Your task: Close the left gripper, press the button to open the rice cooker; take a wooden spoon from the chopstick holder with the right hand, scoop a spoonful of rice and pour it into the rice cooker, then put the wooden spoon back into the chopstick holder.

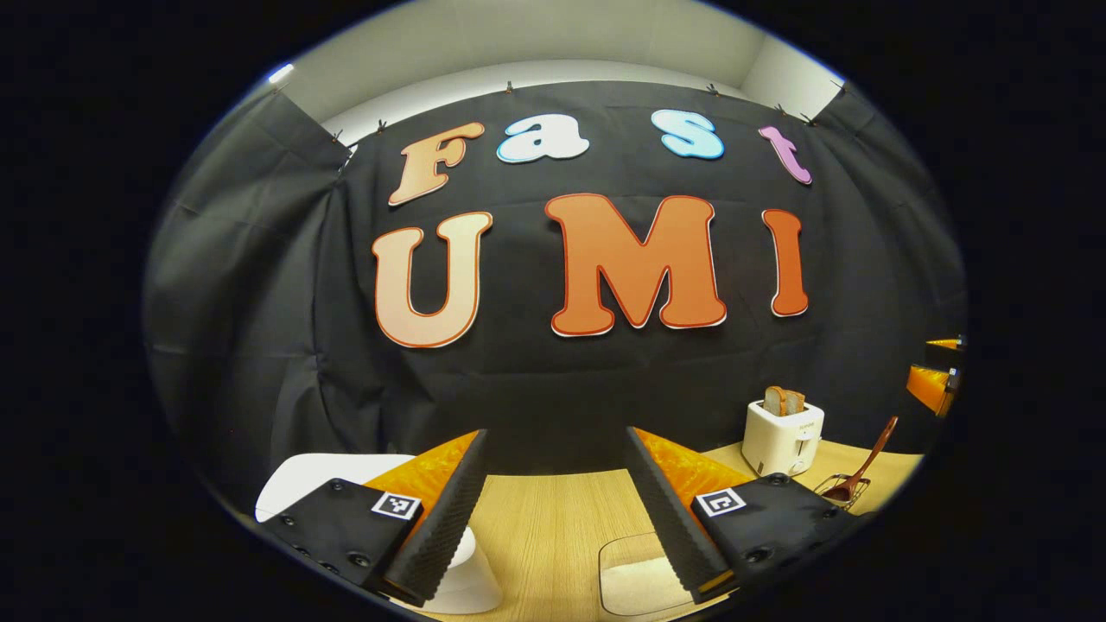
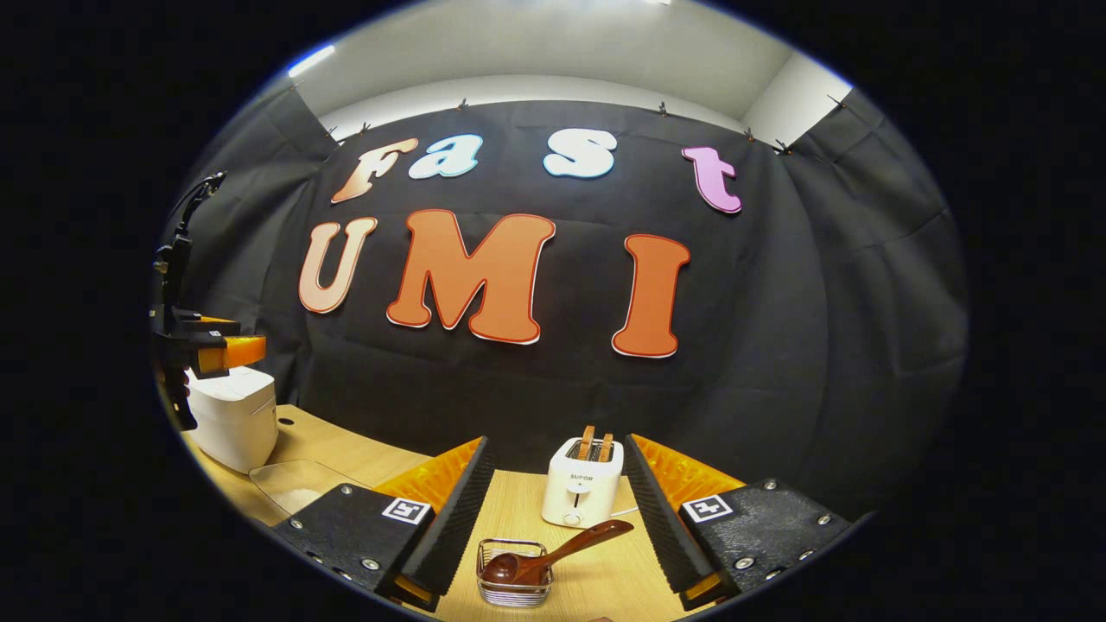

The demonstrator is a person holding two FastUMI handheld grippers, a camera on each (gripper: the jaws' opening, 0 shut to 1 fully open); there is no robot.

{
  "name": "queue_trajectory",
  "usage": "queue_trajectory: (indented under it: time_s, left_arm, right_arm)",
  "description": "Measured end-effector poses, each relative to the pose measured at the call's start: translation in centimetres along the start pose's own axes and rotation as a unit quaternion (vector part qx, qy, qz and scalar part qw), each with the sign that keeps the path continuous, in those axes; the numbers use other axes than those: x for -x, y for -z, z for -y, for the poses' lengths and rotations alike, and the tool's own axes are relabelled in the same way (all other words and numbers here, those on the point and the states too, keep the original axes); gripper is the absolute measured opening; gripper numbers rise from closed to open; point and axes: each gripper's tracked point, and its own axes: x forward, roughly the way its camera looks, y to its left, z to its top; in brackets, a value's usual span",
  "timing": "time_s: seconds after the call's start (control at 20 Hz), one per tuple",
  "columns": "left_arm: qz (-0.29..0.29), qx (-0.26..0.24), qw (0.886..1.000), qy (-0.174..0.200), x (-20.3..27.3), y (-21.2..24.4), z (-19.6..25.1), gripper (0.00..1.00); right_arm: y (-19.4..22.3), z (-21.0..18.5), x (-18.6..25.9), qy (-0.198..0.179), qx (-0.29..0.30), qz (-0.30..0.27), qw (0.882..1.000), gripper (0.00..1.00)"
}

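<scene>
- Rice cooker: white, lid down, at the far left of the wooden table in the right gripper view; in the left gripper view its white top shows low, just behind the left gripper's left finger.
- Wooden spoon: bowl resting in the wire chopstick holder, handle slanting up to the right, between and just ahead of the right gripper's fingers.
- Clear rice container: on the table beside the cooker, under the left gripper's right finger.
- Toaster: white, two slices up, standing just behind the chopstick holder; nothing lies between the holder and the right gripper.
- Left gripper: fingers spread wide, nothing held, raised above the cooker; the right gripper view shows it from the side at far left.
- Right gripper: fingers spread wide, nothing held.
- Left gripper view shows spoon and toaster far right.
</scene>
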Motion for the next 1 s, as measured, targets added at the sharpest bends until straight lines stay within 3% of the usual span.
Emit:
queue_trajectory:
  time_s: [0.05,0.2,0.35,0.4,0.65,1.0]
  left_arm:
    - [0.003,0.000,1.000,-0.005,-0.2,-0.4,-0.4,0.95]
    - [0.011,-0.008,1.000,-0.023,-0.2,-1.8,-2.3,0.48]
    - [0.009,0.006,0.998,-0.064,0.0,-2.4,-5.6,0.02]
    - [0.008,0.009,0.997,-0.078,0.5,-2.5,-6.9,0.05]
    - [-0.017,0.033,0.990,-0.138,0.7,-3.1,-13.3,0.04]
    - [-0.108,0.029,0.980,-0.164,-0.1,0.6,-18.2,0.04]
  right_arm:
    - [0.1,0.0,0.1,0.000,0.001,0.000,1.000,0.90]
    - [0.2,0.3,0.1,0.002,0.005,-0.002,1.000,0.90]
    - [0.3,0.6,0.1,0.005,0.004,-0.003,1.000,0.90]
    - [0.4,0.9,0.0,0.007,0.002,-0.004,1.000,0.90]
    - [0.8,2.0,0.0,0.021,0.002,-0.010,1.000,0.90]
    - [0.9,2.9,0.5,0.037,0.003,-0.012,0.999,0.91]
